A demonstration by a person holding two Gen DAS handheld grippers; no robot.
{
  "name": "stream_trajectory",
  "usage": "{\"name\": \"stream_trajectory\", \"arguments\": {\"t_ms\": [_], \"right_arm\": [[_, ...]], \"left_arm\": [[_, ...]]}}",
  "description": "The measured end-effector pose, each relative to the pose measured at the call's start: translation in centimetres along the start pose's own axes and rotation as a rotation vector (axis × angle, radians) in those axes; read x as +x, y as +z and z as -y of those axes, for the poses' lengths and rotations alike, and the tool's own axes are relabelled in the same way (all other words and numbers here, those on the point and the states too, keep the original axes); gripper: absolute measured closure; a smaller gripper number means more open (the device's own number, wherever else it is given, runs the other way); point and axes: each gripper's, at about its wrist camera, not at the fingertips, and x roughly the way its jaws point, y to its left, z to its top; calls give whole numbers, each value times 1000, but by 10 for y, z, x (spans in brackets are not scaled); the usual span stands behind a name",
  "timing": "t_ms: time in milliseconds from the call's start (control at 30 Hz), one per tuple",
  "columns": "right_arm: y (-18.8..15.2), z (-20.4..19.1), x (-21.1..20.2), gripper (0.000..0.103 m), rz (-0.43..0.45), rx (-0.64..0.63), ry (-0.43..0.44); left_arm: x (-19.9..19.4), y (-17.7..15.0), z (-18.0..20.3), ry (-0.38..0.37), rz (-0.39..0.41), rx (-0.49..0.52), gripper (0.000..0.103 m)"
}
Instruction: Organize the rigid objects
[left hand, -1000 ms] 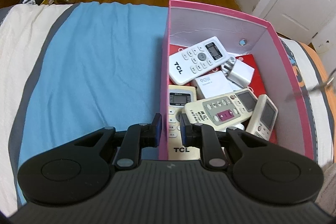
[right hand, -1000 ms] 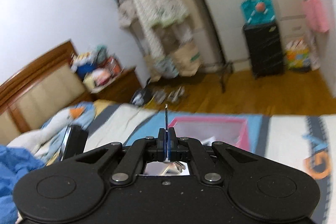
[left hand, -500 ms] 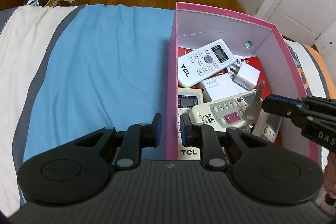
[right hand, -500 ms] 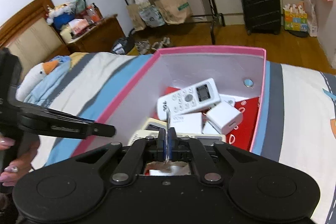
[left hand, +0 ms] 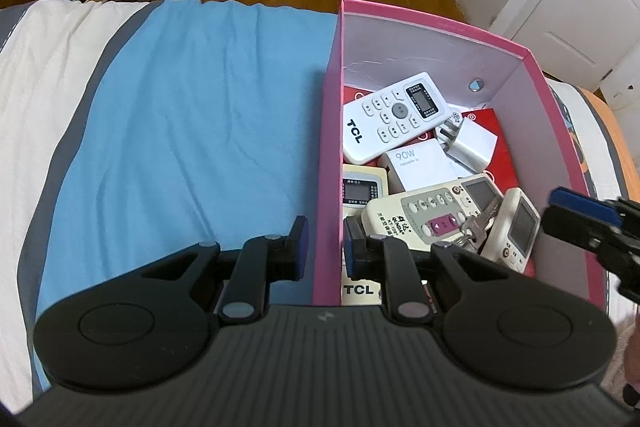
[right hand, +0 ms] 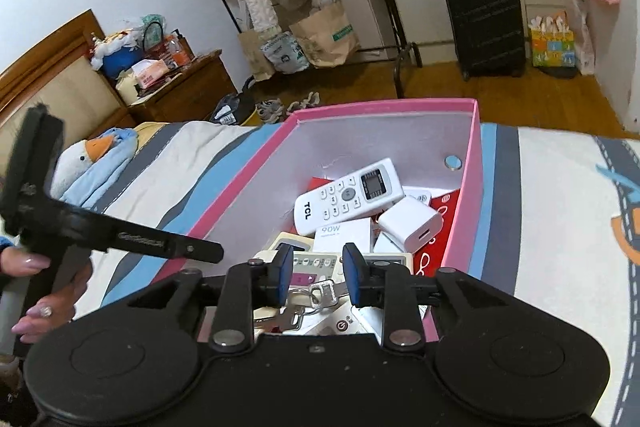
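A pink box (left hand: 532, 63) sits on the bed and holds several remotes, white chargers and a red card. A bunch of keys (left hand: 476, 225) lies on the beige remote (left hand: 432, 211) inside; it also shows in the right wrist view (right hand: 320, 293). My left gripper (left hand: 322, 247) straddles the box's near left wall, its jaws a wall's width apart, gripping it. My right gripper (right hand: 316, 273) is open and empty just above the keys; it shows at the right edge of the left wrist view (left hand: 580, 217).
The box (right hand: 476, 163) lies on a blue, white and grey striped bedspread (left hand: 180, 131). A goose plush (right hand: 92, 163) lies by the headboard. Beyond the bed are a wooden floor, a black suitcase (right hand: 484, 23), a clothes rack and a nightstand.
My right gripper has opened and let the keys drop onto the beige remote in the box. It has drawn back to the right. The left gripper has stayed on the box wall.
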Motion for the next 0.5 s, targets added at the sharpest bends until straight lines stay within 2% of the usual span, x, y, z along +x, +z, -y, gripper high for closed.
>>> {"name": "stream_trajectory", "arguments": {"t_ms": [167, 300, 367, 500], "right_arm": [[-5, -15, -28, 68, 28, -43, 17], [-15, -21, -51, 67, 56, -66, 2], [-19, -22, -61, 67, 76, -64, -18], [-26, -25, -87, 67, 123, -70, -60]], "left_arm": [[-11, -1, 6, 10, 21, 4, 87], [-11, -5, 14, 96, 7, 4, 87], [-14, -8, 17, 110, 6, 6, 87], [-36, -20, 28, 142, 55, 19, 87]]}}
